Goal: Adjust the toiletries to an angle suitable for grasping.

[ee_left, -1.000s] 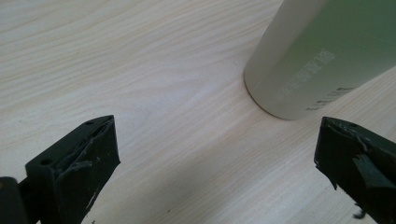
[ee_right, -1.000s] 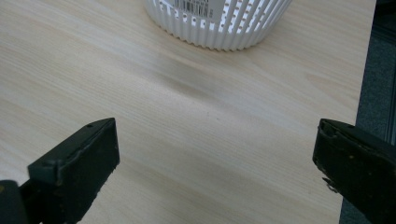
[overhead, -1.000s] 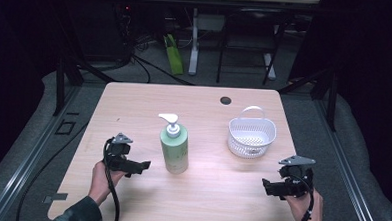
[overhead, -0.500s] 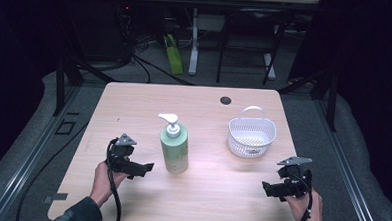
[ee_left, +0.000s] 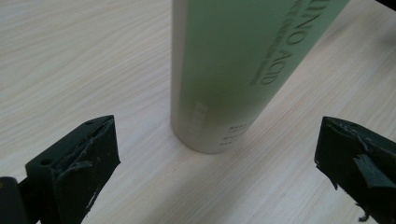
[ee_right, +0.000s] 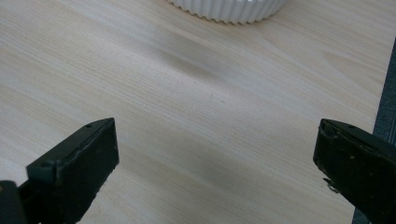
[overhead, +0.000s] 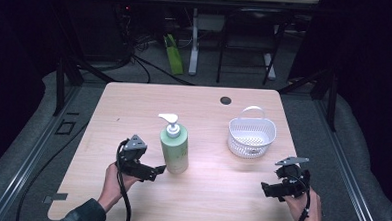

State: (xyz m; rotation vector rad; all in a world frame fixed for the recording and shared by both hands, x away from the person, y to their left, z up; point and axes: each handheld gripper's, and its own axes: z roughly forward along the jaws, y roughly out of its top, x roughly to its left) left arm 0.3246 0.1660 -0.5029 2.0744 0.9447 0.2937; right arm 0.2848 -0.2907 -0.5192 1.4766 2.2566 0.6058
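Note:
A pale green pump bottle (overhead: 174, 147) with a white pump head stands upright near the middle of the wooden table (overhead: 204, 116). My left gripper (overhead: 154, 171) is open just to its left, jaws pointing at the bottle's base. In the left gripper view the bottle (ee_left: 233, 70) rises close ahead between the two spread jaws, which are not touching it. A white ribbed basket (overhead: 251, 135) with a handle sits to the right. My right gripper (overhead: 268, 188) is open near the front right of the table, nothing between its jaws; the basket's bottom edge (ee_right: 229, 11) lies ahead of it.
A small dark hole (overhead: 226, 100) marks the table's far side. Behind the table are desk legs, cables and a green object (overhead: 173, 59) on the grey floor. The table's right edge (ee_right: 385, 79) is close to my right gripper.
My left gripper has moved right toward the bottle's base. The right gripper has stayed nearly in place.

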